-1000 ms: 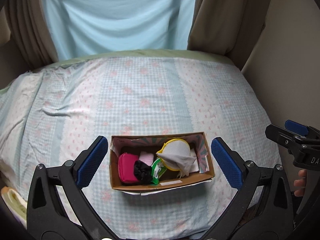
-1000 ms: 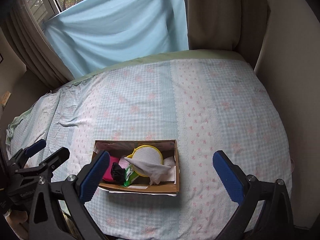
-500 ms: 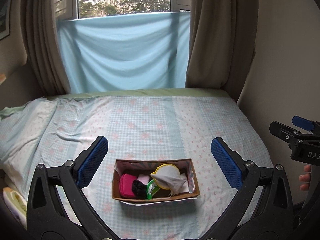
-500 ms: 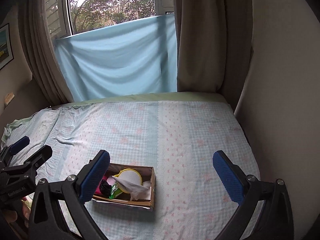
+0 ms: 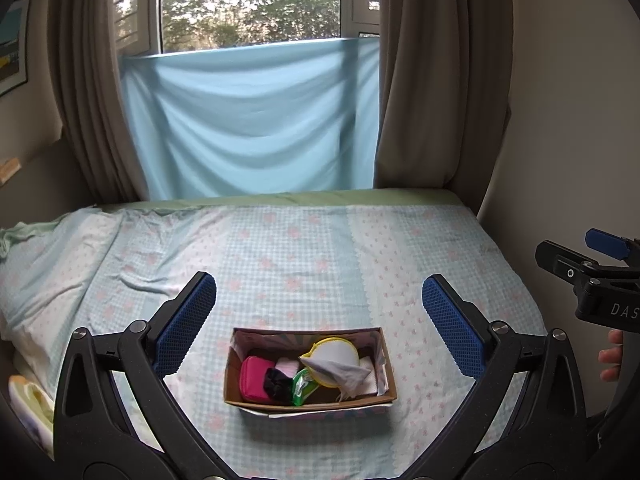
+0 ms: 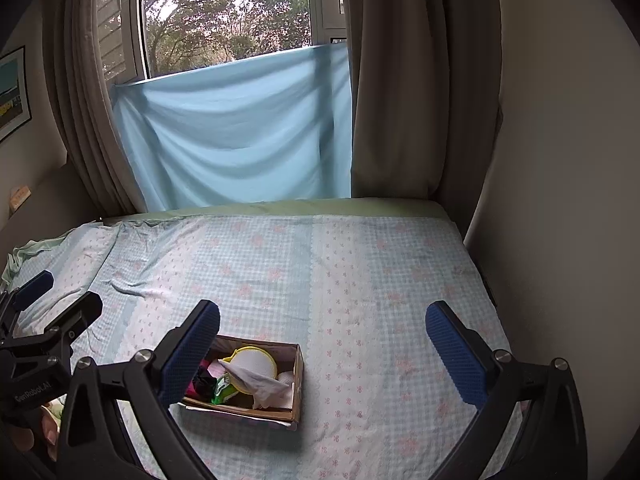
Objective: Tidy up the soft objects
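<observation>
I hold both tools above the bed (image 5: 320, 248), each with its blue-padded jaws spread wide and gripping nothing — the left tool (image 5: 319, 322) frames the cardboard box (image 5: 310, 400) between its fingers, and the right tool (image 6: 323, 346) hangs a little to that box's right. The box sits on the checked, flower-print bedspread near the bed's front edge, and the soft things lie inside it: a pink pouch (image 5: 254, 376) at the left end, a black bundle (image 5: 276, 383) just beside it, a green packet (image 5: 302, 388) in the middle, and a round yellow-rimmed mesh pouch (image 5: 334, 356) with a grey-white cloth (image 5: 344, 376) draped off it toward the right end. In the right wrist view the left finger hides the box's left end. Behind the bed, a light-blue sheet (image 6: 240, 136) hangs across the lower window between brown curtains (image 6: 404, 88)
</observation>
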A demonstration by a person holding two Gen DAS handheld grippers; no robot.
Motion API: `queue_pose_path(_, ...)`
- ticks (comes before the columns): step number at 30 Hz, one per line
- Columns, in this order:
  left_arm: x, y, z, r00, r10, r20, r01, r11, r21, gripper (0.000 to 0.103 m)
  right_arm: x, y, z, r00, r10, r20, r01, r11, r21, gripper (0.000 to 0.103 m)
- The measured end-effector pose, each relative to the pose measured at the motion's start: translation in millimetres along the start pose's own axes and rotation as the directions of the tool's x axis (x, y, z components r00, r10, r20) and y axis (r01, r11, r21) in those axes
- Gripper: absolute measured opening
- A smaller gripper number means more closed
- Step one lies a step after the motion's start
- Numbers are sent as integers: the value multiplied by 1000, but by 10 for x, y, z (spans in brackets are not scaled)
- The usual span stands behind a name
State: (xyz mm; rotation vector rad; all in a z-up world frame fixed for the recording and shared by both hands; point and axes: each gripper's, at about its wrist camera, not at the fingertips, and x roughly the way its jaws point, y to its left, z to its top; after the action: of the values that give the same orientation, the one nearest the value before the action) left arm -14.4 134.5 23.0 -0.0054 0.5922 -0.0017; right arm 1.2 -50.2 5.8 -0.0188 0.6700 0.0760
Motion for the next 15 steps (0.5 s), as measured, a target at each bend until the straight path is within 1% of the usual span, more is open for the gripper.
queue_pose_path(7,-7,-4,-13,1000,6,2,-6,1000,-5,103,-10,-1,-8,1000,-1,5,1,1000,-3,103)
queue_pose_path(15,-31,-6,-32,1000,6,6,-6,1000,-9,103,-32,-21,-23,1000,-23,3,23,1000,-1,103)
